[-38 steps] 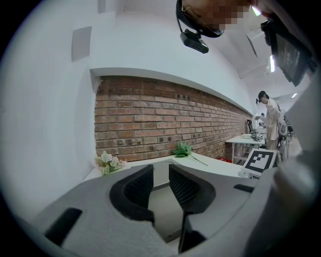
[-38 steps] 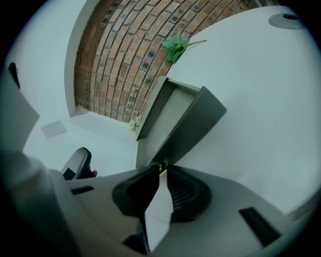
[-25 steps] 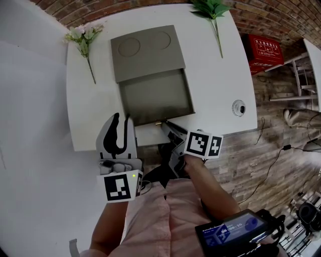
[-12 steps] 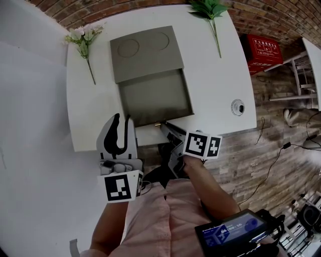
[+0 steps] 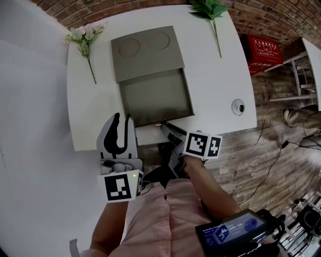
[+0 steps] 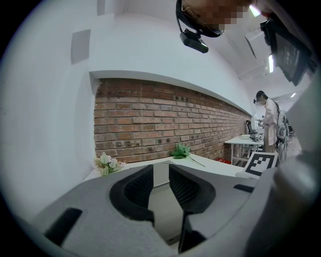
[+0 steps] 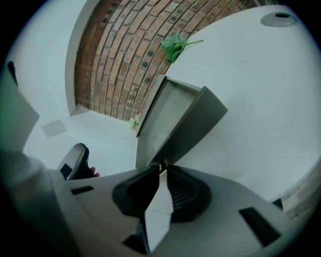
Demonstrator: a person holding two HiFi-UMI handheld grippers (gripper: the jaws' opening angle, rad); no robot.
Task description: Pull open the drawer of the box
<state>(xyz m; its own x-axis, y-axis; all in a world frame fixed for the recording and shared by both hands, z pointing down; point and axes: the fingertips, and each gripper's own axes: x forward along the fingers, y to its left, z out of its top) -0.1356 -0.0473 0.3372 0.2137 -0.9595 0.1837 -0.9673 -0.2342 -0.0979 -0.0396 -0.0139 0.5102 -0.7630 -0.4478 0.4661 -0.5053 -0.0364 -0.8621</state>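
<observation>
A grey box lies on the white tabletop, with two round marks on its top. Its drawer stands pulled out toward the person, and the front panel almost reaches the near edge of the tabletop. A small brass knob sits at the middle of that front panel.

The right gripper reaches in from below and right. In the right gripper view its jaws are drawn narrow, and the tips pinch the knob. The open drawer rises just beyond them.

The left gripper hangs over the near edge of the tabletop, just left of the drawer's front corner and clear of it. In the left gripper view its jaws stand wide apart, with nothing held between them.

A stem of white flowers lies to the left of the box, and a green sprig lies at the far right of the tabletop. A small round disc lies near the right edge. A red crate stands on the wooden floor beyond the tabletop, below a brick wall.
</observation>
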